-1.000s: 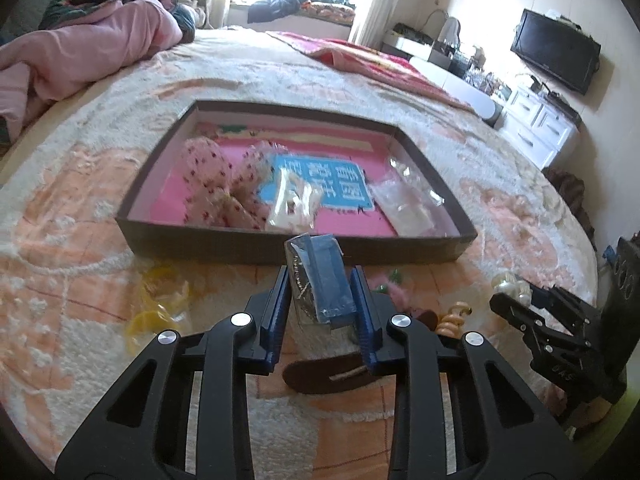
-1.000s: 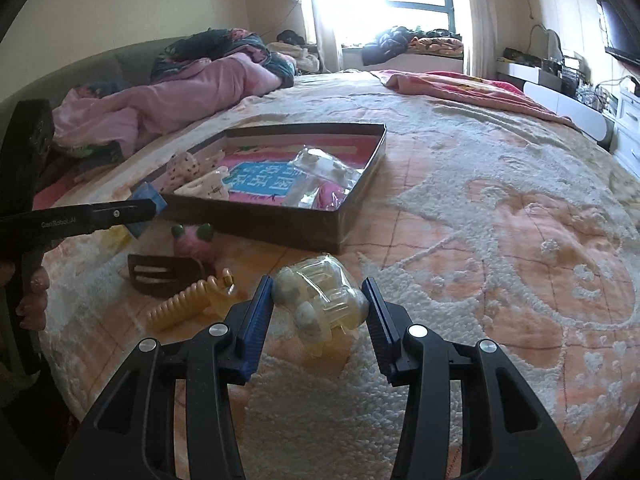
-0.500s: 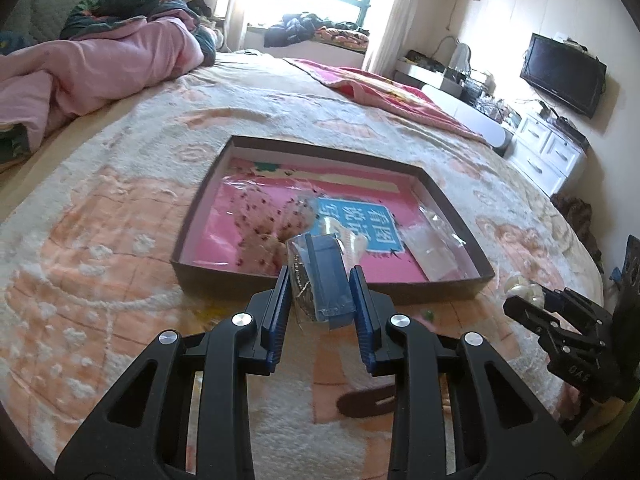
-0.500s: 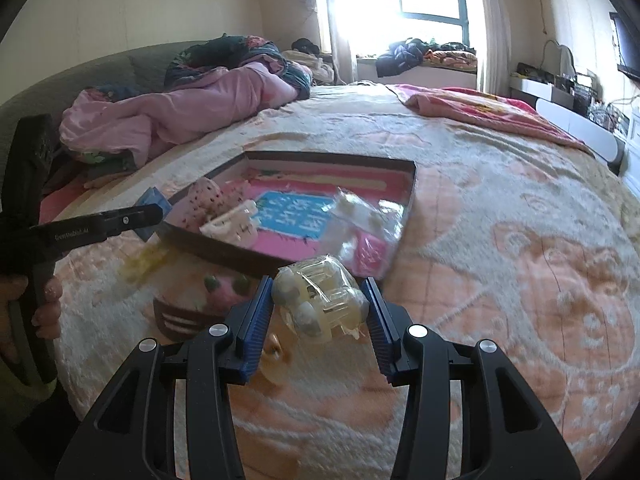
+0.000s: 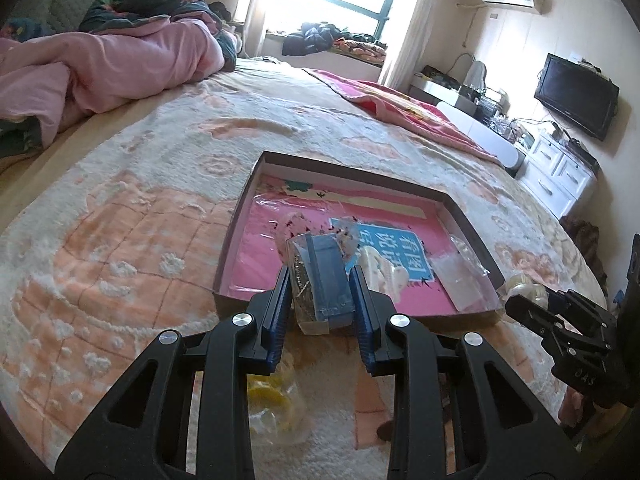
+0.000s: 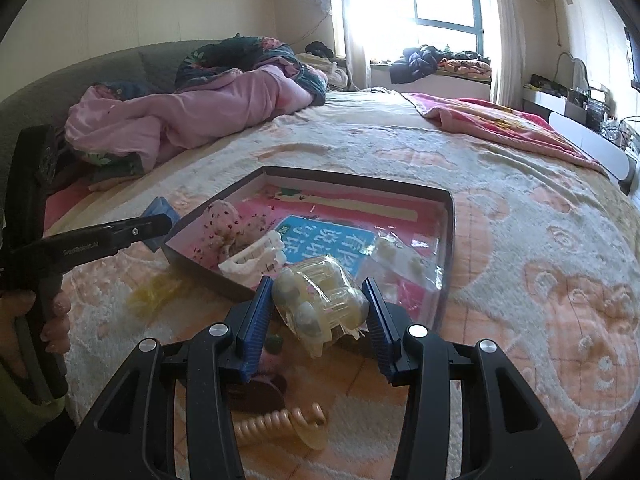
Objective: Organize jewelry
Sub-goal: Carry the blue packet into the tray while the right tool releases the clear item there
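Observation:
My left gripper (image 5: 321,280) is shut on a blue card packet (image 5: 328,280) in clear wrap, held over the near edge of the dark box (image 5: 256,184) with its pink lining. My right gripper (image 6: 319,286) is shut on a pale yellow hair claw (image 6: 320,300) in a clear bag, just above the box's near wall (image 6: 208,270). Inside the box lie a spotted pink scrunchie (image 6: 224,220), a white hair claw (image 6: 256,256) and clear bags (image 6: 400,258). Each view also shows the other gripper: the right gripper (image 5: 532,304), the left gripper (image 6: 160,222).
On the bedspread near me lie a yellow item in a bag (image 5: 276,396), a brown hair clip (image 6: 258,394) and a peach spiral hair tie (image 6: 280,420). A pink quilt (image 5: 120,64) is heaped at the back left. A hand (image 6: 56,320) grips the left tool.
Both grippers have moved forward and a little up toward the box, each keeping its item. The box now lies right under the fingertips, and the loose items have slid below them.

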`<action>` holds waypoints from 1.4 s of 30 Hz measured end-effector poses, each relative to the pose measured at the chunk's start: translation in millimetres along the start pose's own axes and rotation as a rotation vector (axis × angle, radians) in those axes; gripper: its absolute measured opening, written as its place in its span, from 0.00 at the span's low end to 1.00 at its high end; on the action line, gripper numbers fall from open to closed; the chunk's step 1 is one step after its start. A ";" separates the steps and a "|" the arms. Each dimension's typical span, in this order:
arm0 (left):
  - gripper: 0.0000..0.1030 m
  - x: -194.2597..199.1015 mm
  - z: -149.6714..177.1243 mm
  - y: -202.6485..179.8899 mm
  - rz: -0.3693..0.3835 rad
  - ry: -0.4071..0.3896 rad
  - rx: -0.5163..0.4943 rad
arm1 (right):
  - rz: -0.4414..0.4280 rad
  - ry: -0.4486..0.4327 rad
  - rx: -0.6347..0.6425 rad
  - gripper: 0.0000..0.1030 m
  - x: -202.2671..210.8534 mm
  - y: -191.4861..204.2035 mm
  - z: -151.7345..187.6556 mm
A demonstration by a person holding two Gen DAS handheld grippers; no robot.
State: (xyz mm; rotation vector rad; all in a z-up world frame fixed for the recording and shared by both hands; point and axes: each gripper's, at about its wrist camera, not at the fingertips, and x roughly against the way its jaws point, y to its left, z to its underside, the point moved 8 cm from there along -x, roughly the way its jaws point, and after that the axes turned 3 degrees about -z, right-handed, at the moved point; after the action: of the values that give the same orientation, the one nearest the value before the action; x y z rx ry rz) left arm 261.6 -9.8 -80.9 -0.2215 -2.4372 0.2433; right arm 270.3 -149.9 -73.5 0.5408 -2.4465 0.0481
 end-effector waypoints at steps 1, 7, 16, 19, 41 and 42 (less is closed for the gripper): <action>0.21 -1.6 -1.3 1.0 0.000 -0.001 0.002 | 0.000 0.000 0.000 0.42 -1.4 0.8 -1.2; 0.21 -9.1 -5.9 3.7 -0.001 -0.001 0.004 | 0.006 -0.003 0.007 0.42 -10.7 3.4 -12.2; 0.21 -26.3 -11.1 3.5 -0.005 0.016 -0.009 | 0.014 0.004 0.008 0.42 -29.2 -0.5 -27.4; 0.21 -32.6 -11.5 1.5 -0.006 0.024 -0.020 | 0.020 0.009 0.008 0.42 -35.7 -2.9 -29.7; 0.21 -61.3 -10.8 8.0 -0.039 0.069 -0.037 | 0.064 0.101 0.012 0.42 -89.5 -18.5 -29.0; 0.21 -62.0 -10.5 8.4 -0.040 0.071 -0.038 | 0.066 0.107 0.014 0.42 -92.2 -18.6 -28.1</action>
State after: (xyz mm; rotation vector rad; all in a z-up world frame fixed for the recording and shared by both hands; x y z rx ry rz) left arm 316.4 -14.2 -112.6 -0.1949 -2.3751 0.1692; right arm 360.1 -128.5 -106.8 0.4516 -2.3608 0.1185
